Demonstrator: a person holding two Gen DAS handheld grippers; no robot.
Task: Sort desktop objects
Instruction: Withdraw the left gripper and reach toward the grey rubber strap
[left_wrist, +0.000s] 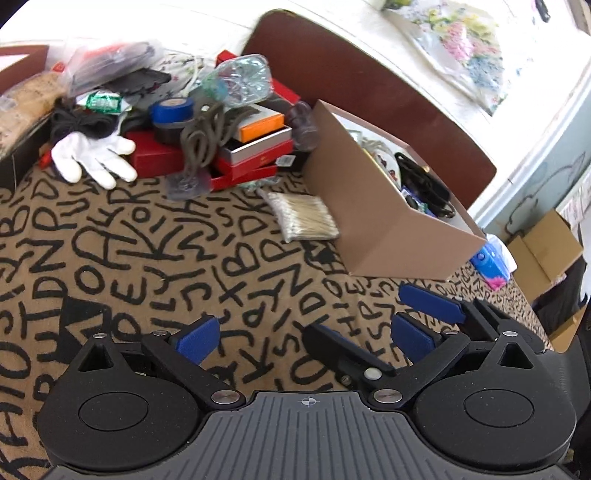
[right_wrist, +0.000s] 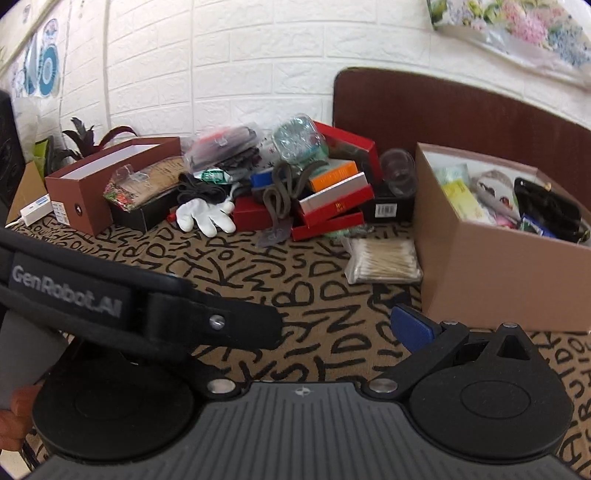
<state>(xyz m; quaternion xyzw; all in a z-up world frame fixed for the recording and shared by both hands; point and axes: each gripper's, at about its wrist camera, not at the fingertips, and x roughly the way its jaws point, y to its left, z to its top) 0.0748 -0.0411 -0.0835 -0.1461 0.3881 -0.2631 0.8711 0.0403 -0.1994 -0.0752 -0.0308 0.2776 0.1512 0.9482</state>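
Note:
A heap of desktop objects lies at the back of the letter-patterned cloth: a white glove (left_wrist: 94, 157) (right_wrist: 205, 218), red boxes (left_wrist: 251, 157) (right_wrist: 332, 210), an orange box (left_wrist: 260, 125), blue tape (left_wrist: 171, 109), a crushed plastic bottle (left_wrist: 240, 79) (right_wrist: 299, 142) and a grey cord (left_wrist: 201, 138). A bag of cotton swabs (left_wrist: 303, 216) (right_wrist: 382, 260) lies beside the open cardboard box (left_wrist: 373, 218) (right_wrist: 491, 277), which holds several items. My left gripper (left_wrist: 306, 338) is open and empty above the cloth. My right gripper (right_wrist: 295, 321) is open and empty; the left gripper's body hides its left finger.
A brown shoebox (right_wrist: 92, 184) stands at the left with a black tray (right_wrist: 147, 216) beside it. A dark chair back (left_wrist: 369, 85) (right_wrist: 461, 122) rises behind the table. Cardboard boxes (left_wrist: 543, 254) stand on the floor at the right. A white brick wall is behind.

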